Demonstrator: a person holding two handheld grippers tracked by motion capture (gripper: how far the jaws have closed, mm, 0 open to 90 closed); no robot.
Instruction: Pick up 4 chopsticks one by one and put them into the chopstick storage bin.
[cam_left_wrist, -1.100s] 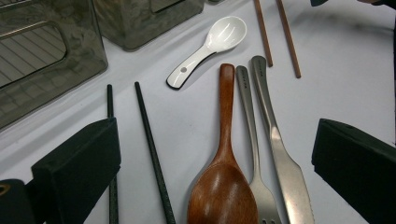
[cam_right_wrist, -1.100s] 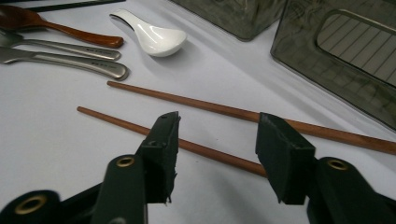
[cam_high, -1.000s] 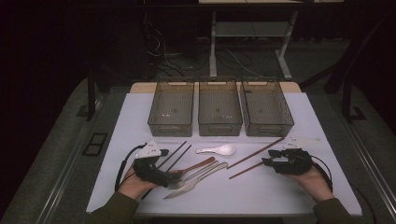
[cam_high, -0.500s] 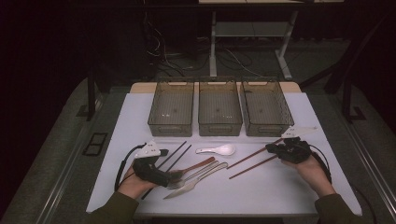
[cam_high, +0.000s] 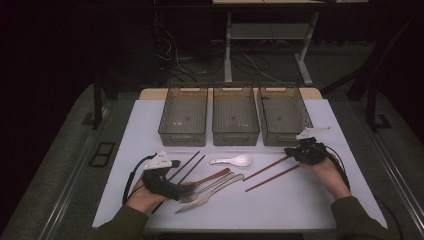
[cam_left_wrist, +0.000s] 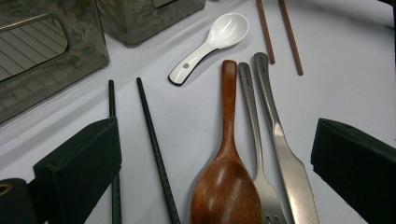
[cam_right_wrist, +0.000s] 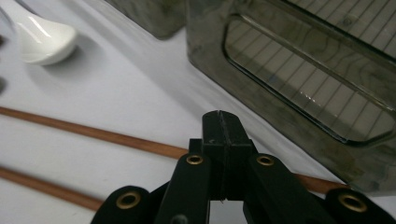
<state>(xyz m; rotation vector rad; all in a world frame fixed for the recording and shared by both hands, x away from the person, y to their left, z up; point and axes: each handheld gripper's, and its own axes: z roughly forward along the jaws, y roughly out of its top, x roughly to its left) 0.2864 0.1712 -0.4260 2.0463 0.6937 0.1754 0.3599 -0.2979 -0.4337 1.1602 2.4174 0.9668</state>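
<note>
Right gripper (cam_high: 295, 151): black jaws pressed together, pad to pad, with nothing seen between them; they have just been closing. The tips sit directly over the upper of two reddish-brown wooden chopsticks (cam_right_wrist: 88, 132), which passes beneath them; whether they touch it cannot be told. The second chopstick lies just nearer the hand.

Close ahead of the jaws: the right-hand smoky transparent plastic bin (cam_right_wrist: 303, 79), its wall beside the tips. To the jaws' left: white ceramic soup spoon (cam_right_wrist: 42, 39), well apart.

Left gripper (cam_left_wrist: 215, 154): jaws spread wide, resting at the table. Between them lie a brown wooden spoon (cam_left_wrist: 227, 186), a steel fork (cam_left_wrist: 254, 140) and a steel knife (cam_left_wrist: 280, 144), side by side and touching. Two black chopsticks (cam_left_wrist: 152, 144) lie by its left jaw.

Support: white table top (cam_high: 150, 125).
</note>
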